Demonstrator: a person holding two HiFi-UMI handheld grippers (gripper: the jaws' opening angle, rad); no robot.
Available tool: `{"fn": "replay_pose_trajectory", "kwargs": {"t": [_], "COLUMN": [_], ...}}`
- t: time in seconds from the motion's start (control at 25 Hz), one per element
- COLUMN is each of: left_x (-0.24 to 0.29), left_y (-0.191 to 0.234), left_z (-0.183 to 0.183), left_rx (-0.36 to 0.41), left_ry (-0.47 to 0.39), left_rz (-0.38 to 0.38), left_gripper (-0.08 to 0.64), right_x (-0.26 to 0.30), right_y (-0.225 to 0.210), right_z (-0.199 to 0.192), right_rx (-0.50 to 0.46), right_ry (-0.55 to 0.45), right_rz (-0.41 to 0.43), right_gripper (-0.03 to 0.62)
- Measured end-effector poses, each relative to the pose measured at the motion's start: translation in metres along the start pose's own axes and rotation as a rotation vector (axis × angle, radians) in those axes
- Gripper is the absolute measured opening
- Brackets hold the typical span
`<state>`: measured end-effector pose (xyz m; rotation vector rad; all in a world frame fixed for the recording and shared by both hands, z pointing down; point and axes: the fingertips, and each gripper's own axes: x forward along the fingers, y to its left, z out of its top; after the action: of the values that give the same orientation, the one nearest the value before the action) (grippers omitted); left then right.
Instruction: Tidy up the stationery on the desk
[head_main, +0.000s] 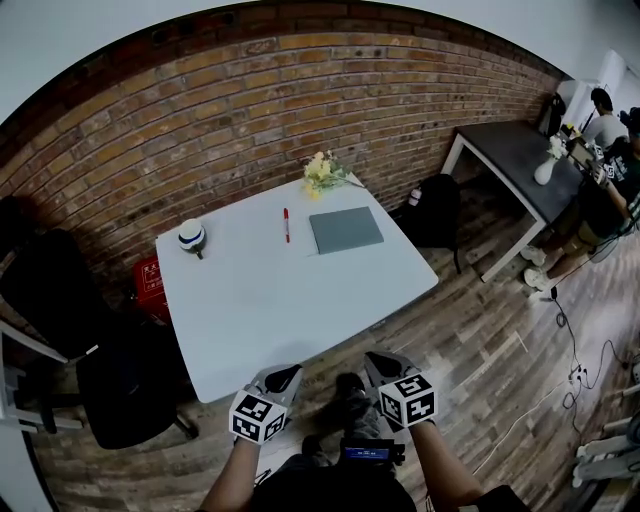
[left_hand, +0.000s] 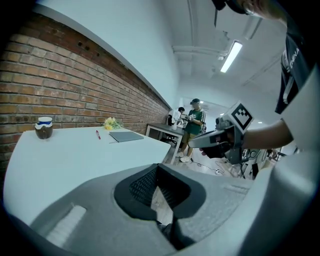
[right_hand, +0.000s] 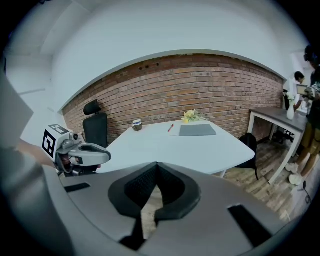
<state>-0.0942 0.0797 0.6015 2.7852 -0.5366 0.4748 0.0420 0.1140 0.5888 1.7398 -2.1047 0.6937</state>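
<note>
A white desk (head_main: 280, 310) carries a red pen (head_main: 286, 224), a grey notebook (head_main: 345, 229) and a brown cup with a blue-and-white lid (head_main: 191, 236). The same pen (right_hand: 171, 128), notebook (right_hand: 197, 130) and cup (right_hand: 136, 124) lie far ahead in the right gripper view. Both grippers hang below the desk's near edge, well short of all of them. My left gripper (head_main: 283, 378) (left_hand: 157, 167) is shut with its jaw tips together and nothing held. My right gripper (head_main: 383, 363) (right_hand: 156, 165) is likewise shut and empty.
Yellow flowers (head_main: 322, 172) lie at the desk's far edge by the brick wall. A black office chair (head_main: 100, 350) and a red crate (head_main: 150, 280) stand left. A black backpack (head_main: 435, 205) sits right, beside a dark table (head_main: 520, 160) with people.
</note>
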Motion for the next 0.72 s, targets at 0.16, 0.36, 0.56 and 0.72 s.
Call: {"fn": "replay_pose_trajectory", "kwargs": {"t": [0.16,0.36,0.56,0.72], "left_x": [0.016,0.041,0.071,0.091], "left_y": [0.020,0.042,0.058,0.070], "left_z": [0.005,0.017,0.047,0.062], "left_rx": [-0.010,-0.058,-0.105,-0.127], "left_ry": [0.001,0.005,-0.013,-0.011], "left_rz": [0.051,0.109,0.173,0.234], "left_gripper": [0.008,0.008,0.008,0.008], "right_x": [0.027,0.056,0.083,0.105], "right_y": [-0.015,-0.038,-0.068,-0.087], "right_z": [0.014,0.036,0.065,0.085], "right_rx": [-0.010,-0.036,-0.057,-0.074], "right_ry": [0.003,0.021,0.045,0.062], "right_rz": [0.036,0.093,0.163,0.226], "right_gripper": [0.008,0.008,0.009,0.008]}}
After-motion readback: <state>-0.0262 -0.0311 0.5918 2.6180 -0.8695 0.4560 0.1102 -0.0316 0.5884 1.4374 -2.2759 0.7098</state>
